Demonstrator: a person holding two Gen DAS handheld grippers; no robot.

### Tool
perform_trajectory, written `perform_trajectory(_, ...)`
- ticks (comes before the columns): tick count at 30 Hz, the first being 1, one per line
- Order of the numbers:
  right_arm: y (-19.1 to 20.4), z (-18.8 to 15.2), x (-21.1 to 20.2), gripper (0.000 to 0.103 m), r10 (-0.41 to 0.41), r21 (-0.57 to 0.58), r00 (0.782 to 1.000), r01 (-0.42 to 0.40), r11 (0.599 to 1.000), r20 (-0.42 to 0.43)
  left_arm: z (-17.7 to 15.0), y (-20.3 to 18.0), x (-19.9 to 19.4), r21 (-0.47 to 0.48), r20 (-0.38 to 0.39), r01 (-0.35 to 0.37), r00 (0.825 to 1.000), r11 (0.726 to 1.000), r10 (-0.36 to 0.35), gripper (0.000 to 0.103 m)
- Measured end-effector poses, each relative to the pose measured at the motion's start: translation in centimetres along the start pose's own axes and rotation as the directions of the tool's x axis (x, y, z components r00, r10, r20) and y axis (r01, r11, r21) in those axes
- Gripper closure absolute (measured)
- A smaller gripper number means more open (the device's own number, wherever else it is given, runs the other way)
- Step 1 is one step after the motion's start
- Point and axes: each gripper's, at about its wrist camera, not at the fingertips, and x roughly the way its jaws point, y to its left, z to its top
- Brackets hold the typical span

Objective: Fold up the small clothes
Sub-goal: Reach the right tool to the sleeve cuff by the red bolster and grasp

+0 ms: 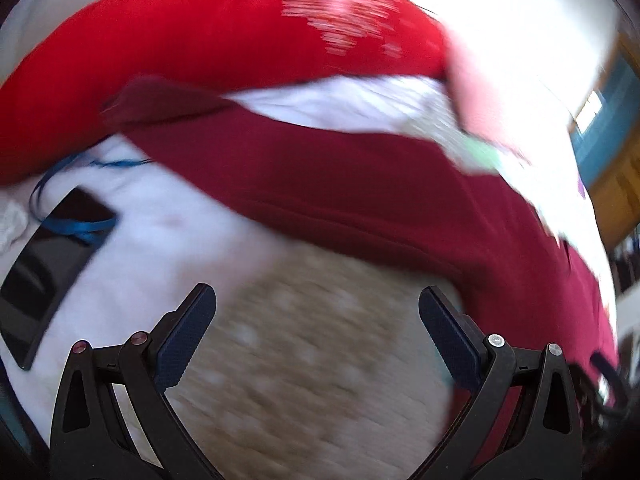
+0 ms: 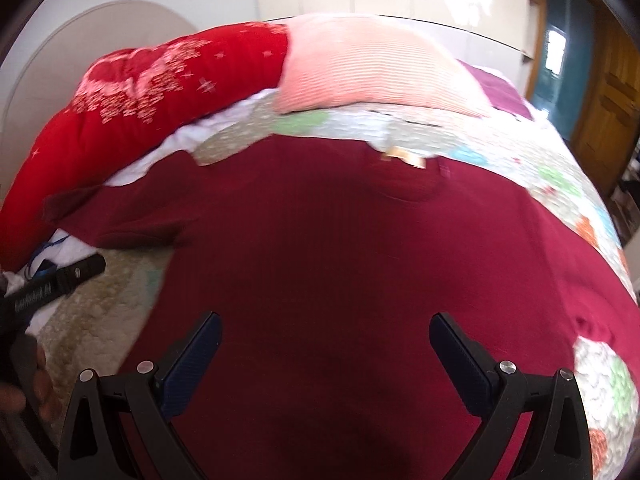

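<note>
A dark red T-shirt (image 2: 340,248) lies spread flat on the bed, neck away from me, one sleeve (image 2: 120,216) pointing left. My right gripper (image 2: 325,344) is open and empty, hovering over the shirt's lower middle. My left gripper (image 1: 318,312) is open and empty over the beige quilt, just left of the shirt's side edge (image 1: 340,184). The left gripper's body also shows at the left edge of the right wrist view (image 2: 52,284), beside the shirt.
A bright red pillow with white stars (image 2: 132,92) and a pink striped pillow (image 2: 372,68) lie at the bed's head. A black phone (image 1: 44,276) with a blue cord (image 1: 80,232) lies on the white sheet at left. The patterned quilt (image 2: 552,176) runs right; a wooden door (image 2: 608,92) stands beyond.
</note>
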Motion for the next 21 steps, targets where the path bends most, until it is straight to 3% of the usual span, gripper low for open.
perform_trajectory(3,2.5,1.3,0.5,0.001,0.122,-0.014,0.992,-0.122,0.992,0.015,0.6,2.9,0.6,-0.093,0.012,-0.039,0.999,0.995,0.04,0.001)
perform_trajectory(6,5.8,3.7,0.8,0.002,0.247,-0.036,0.969,-0.246,0.969,0.011,0.5,4.3,1.0,-0.085,-0.004,-0.108,0.994,0.991,0.108,0.001)
perform_trajectory(10,12.4,7.5,0.9,0.002,0.4,-0.1,0.916,-0.4,0.911,-0.02,0.1,5.6,-0.5,-0.042,0.002,-0.153,0.988,0.987,0.153,0.002)
perform_trajectory(12,16.0,8.7,1.1,0.002,0.449,-0.123,0.892,-0.452,0.883,-0.053,-0.2,6.3,-2.3,-0.026,0.064,-0.197,0.978,0.98,0.198,0.002)
perform_trajectory(16,23.9,11.2,3.5,0.002,0.539,-0.14,0.832,-0.553,0.821,-0.132,-1.7,7.8,-5.2,-0.023,0.205,-0.335,0.921,0.942,0.333,0.002)
perform_trajectory(17,25.9,11.9,4.1,0.002,0.567,-0.139,0.81,-0.585,0.799,-0.149,-2.0,8.2,-5.5,-0.023,0.222,-0.346,0.913,0.938,0.343,0.002)
perform_trajectory(21,30.7,13.9,6.4,0.002,0.673,-0.082,0.715,-0.695,0.714,-0.189,-2.1,8.4,-4.7,-0.016,0.221,-0.334,0.918,0.942,0.329,0.002)
